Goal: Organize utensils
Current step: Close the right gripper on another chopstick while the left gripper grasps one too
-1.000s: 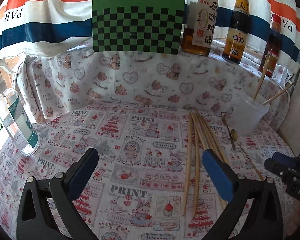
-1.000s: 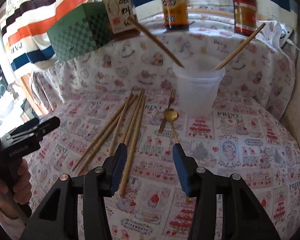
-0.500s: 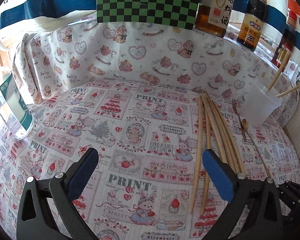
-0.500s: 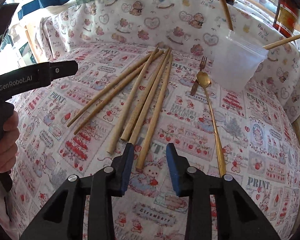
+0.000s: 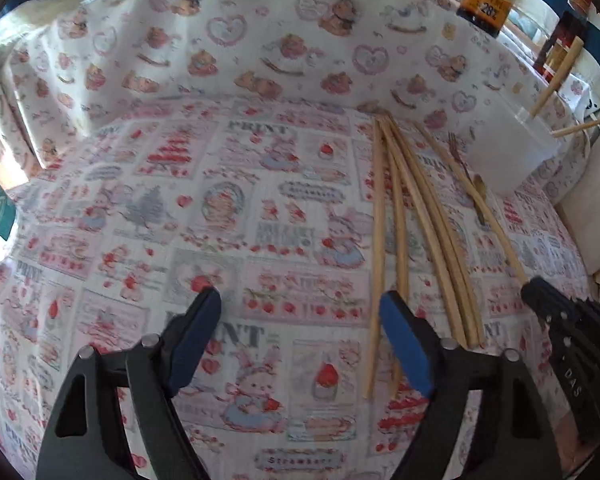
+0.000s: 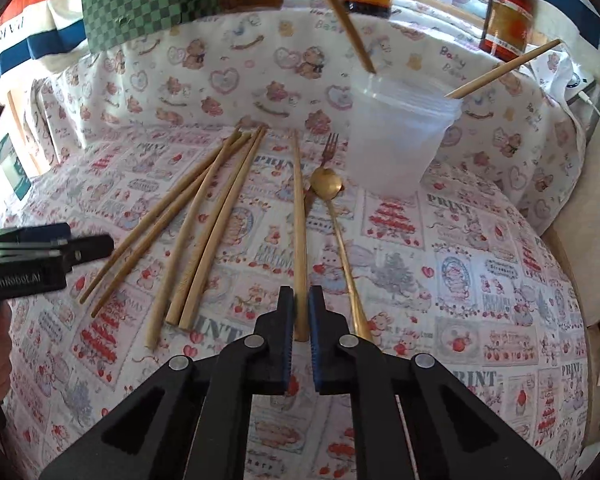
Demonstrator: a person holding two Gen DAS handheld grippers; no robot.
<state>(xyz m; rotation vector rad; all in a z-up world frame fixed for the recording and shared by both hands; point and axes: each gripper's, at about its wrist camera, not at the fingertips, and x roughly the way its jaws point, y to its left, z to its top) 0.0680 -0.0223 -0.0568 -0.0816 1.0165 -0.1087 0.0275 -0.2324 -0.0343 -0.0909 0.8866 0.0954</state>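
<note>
Mid-grab, by the look of it: right gripper closing on the near end of one chopstick, pads pressing its sides, stick lying apart from the rest. Left gripper closing too, nothing between its pads, rightmost finger just over the leftmost of the loose chopsticks on the printed cloth. Fork and gold spoon lay just right of the gripped stick, near the plastic cup far right, two sticks already in it. Next, probably: lift clear, tilt upright, drop into cup without tipping it.
</note>
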